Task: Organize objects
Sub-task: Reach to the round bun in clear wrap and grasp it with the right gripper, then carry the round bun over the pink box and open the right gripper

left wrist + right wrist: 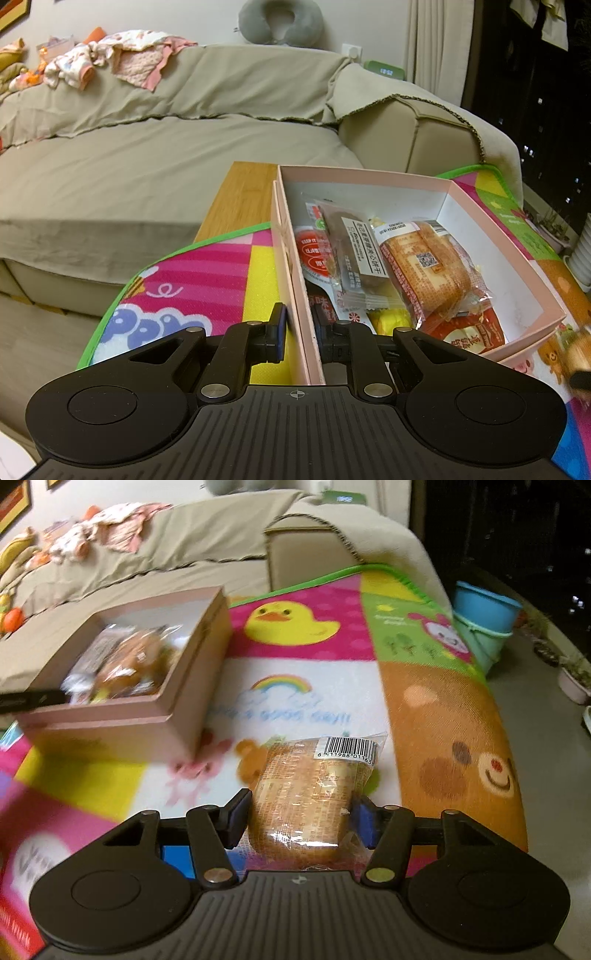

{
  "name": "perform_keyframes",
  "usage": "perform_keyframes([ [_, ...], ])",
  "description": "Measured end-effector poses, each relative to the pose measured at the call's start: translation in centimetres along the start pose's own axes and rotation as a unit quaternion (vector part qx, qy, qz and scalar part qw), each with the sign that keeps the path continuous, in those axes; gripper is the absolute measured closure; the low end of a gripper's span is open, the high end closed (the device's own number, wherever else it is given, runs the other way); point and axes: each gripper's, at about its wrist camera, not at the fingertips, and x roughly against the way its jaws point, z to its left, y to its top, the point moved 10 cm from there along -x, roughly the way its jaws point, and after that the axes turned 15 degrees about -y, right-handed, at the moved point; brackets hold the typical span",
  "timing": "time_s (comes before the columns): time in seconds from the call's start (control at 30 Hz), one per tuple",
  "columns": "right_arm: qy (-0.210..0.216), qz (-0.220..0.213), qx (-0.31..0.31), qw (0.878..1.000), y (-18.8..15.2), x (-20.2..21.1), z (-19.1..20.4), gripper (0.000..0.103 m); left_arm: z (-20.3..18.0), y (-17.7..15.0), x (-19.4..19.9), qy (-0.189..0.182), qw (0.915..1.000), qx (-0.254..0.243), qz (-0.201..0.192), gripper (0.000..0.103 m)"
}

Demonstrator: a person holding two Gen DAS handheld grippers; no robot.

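Right hand-held gripper (301, 821) clamps bread packet (310, 794); left hand-held gripper (300, 338) pinches box wall (295, 295).

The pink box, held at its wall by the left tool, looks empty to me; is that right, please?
Not quite: the pink box, held at its wall by the left tool, is not empty. The left wrist view shows several snack packets inside it.
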Motion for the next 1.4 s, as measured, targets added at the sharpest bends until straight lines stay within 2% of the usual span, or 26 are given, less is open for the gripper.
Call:
perform_keyframes([
  [0.27,0.029,0.019,0.021,0.999,-1.7,3.3,0.4,0.046,0.0,0.1,-0.1,-0.001,1.0000,0.000,-0.002,0.086],
  [0.4,0.058,0.014,0.020,0.998,-0.7,5.8,1.3,0.046,0.2,0.1,-0.1,-0.006,1.0000,0.003,-0.003,0.086],
  [0.6,0.092,-0.040,0.012,0.995,4.6,9.1,2.5,0.046,0.4,0.1,0.0,-0.012,0.9999,0.008,-0.006,0.086],
  [0.8,0.144,-0.093,-0.021,0.985,12.7,10.7,4.8,0.046,0.4,0.1,0.1,-0.016,0.9998,0.011,-0.009,0.085],
  [0.93,0.155,-0.114,-0.032,0.981,17.4,9.4,7.2,0.046,0.4,0.1,0.0,-0.016,0.9998,0.009,-0.008,0.085],
  [1.1,0.161,-0.118,-0.051,0.979,20.3,6.1,9.4,0.046,0.4,0.1,0.0,-0.016,0.9998,0.008,-0.008,0.085],
  [1.27,0.151,-0.080,-0.067,0.983,19.6,1.7,9.9,0.044,0.4,0.1,0.0,-0.017,0.9998,0.007,-0.008,0.085],
  [1.4,0.140,-0.065,-0.062,0.986,17.6,0.5,9.1,0.044,0.3,0.3,-0.1,-0.019,0.9998,0.007,-0.009,0.085],
])
